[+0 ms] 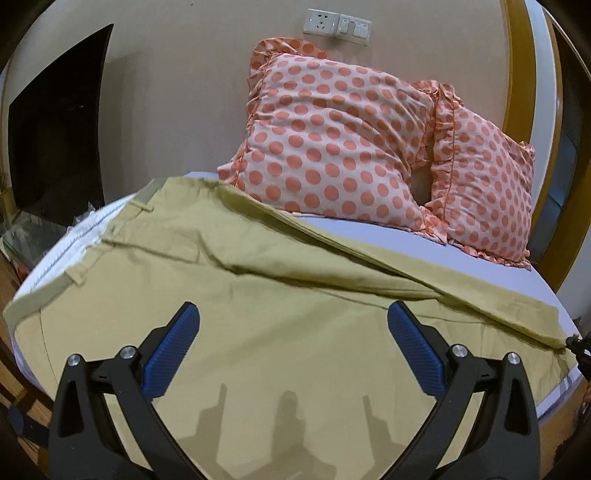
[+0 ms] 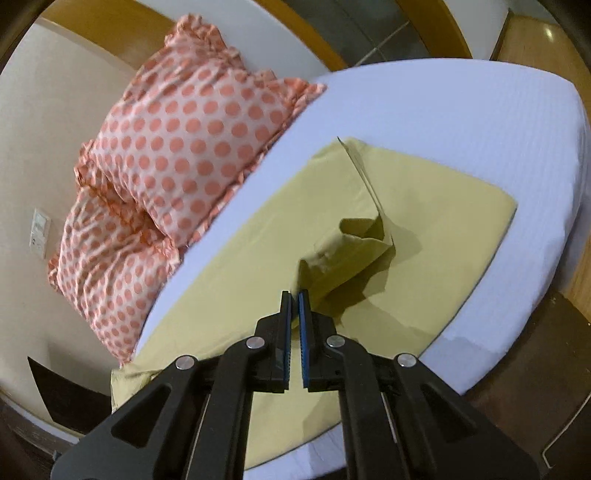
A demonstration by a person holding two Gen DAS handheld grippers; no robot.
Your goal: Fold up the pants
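1. One pair of pants [image 1: 258, 295], khaki.
2. Two pillows, both with orange dots: a larger one [image 1: 332, 140] and one [image 1: 487, 192] beside it.
3. One bed [image 2: 443, 110] with a white sheet.
4. Two grippers: left [image 1: 293, 323], right [image 2: 294, 295].
5. One wall socket plate [image 1: 320, 21] and one switch plate [image 1: 354, 26], side by side.

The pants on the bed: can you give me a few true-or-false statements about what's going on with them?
1. The pants are khaki. True.
2. The right gripper has its fingers closed on a raised fold of the pants. True.
3. The left gripper is clamped on the waistband. False: its fingers are spread wide above the cloth, holding nothing.
4. The pillows are plain white. False: they have orange polka dots.
5. The pillows lie on top of the pants. False: they sit beside them on the bed sheet.
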